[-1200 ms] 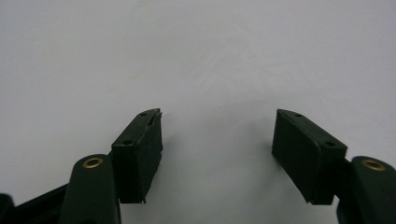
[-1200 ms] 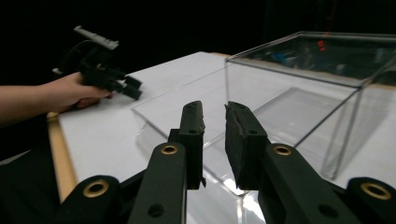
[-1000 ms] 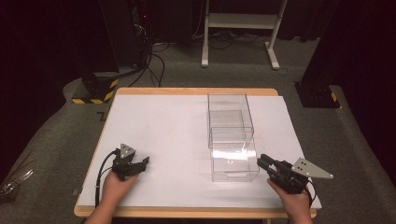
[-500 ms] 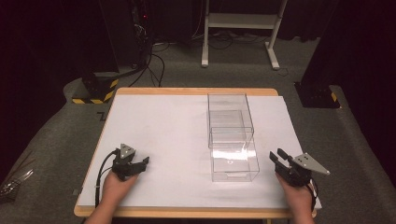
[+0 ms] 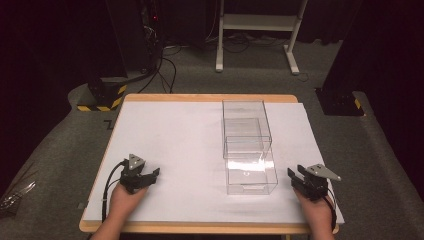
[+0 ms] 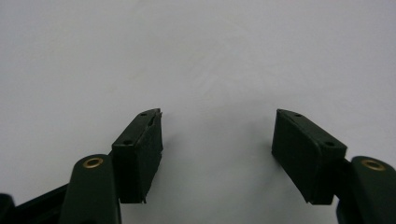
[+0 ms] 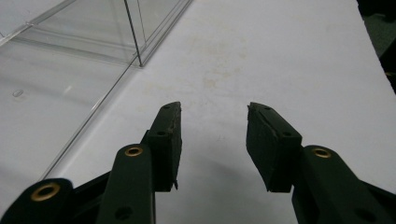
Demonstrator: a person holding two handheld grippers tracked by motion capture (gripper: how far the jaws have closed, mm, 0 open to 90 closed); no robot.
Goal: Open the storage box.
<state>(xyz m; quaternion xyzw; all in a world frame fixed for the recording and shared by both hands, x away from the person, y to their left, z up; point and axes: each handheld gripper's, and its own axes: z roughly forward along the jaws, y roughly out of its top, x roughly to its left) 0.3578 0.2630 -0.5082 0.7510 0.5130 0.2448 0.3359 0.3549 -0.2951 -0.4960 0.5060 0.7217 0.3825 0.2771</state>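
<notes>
**Both grippers rest empty beside the clear drawer box**

White paper covers the table [image 5: 165,140], with dark floor around it. Your right gripper [image 5: 299,179] sits low over the paper, jaws apart with nothing between them; they have just been opening. The clear drawer box [image 5: 249,150] stands just to that gripper's left, its pulled-out drawer [image 5: 251,172] nearest you. Your left gripper [image 5: 148,176] rests well apart from the box, jaws wide and empty. If you reach for the drawer, approach level with its front, square the pads [image 7: 169,140] to the thin wall, and close gently, since clear plastic looks likely to slip.
</notes>
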